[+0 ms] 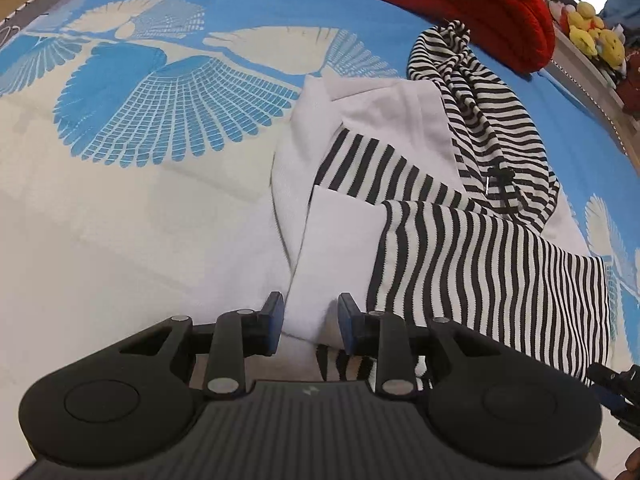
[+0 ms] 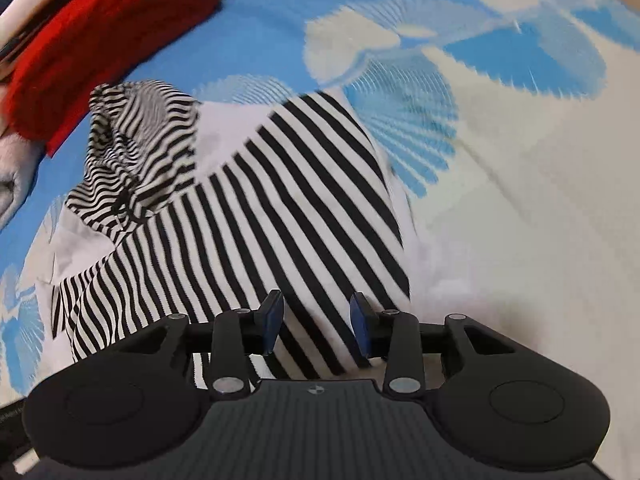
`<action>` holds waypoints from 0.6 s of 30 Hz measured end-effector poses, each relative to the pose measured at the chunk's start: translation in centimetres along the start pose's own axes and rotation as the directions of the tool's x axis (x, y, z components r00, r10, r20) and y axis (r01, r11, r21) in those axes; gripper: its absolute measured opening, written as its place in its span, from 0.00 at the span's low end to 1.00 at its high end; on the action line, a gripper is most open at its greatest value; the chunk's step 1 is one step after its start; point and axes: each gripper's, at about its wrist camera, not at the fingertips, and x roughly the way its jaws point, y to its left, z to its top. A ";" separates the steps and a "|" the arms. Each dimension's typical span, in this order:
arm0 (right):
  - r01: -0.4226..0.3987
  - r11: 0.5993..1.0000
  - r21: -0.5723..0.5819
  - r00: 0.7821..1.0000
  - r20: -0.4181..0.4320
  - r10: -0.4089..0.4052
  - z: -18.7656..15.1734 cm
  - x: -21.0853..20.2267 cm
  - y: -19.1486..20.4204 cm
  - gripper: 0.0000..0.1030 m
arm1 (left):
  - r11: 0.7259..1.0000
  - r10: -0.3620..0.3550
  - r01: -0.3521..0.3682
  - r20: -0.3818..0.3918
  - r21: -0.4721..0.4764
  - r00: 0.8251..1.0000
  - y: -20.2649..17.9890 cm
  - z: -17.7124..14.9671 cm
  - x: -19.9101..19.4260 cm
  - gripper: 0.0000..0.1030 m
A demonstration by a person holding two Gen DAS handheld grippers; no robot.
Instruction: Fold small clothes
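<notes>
A small black-and-white striped garment with white panels [image 1: 472, 240] lies partly folded on the blue and cream bird-print bedspread [image 1: 140, 184]. My left gripper [image 1: 310, 322] is open, its jaws on either side of a white fold of the garment at its near edge. My right gripper [image 2: 316, 322] is open, its jaws straddling the striped cloth [image 2: 280, 208] at its near end. The striped hood [image 2: 136, 140] lies bunched at the far side. The right wrist view is blurred.
A red knitted garment [image 1: 460, 4] lies at the far edge of the bed, also in the right wrist view [image 2: 100, 28]. Yellow plush toys [image 1: 592, 28] sit on a shelf at the far right. Part of the other gripper [image 1: 616, 392] shows at the right edge.
</notes>
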 end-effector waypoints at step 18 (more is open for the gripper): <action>0.047 0.968 -0.248 0.992 0.122 -0.017 -0.4 -2.8 2.1 0.37 | 0.995 -0.006 0.001 0.055 0.096 0.998 -2.0 -0.5 -1.5 0.31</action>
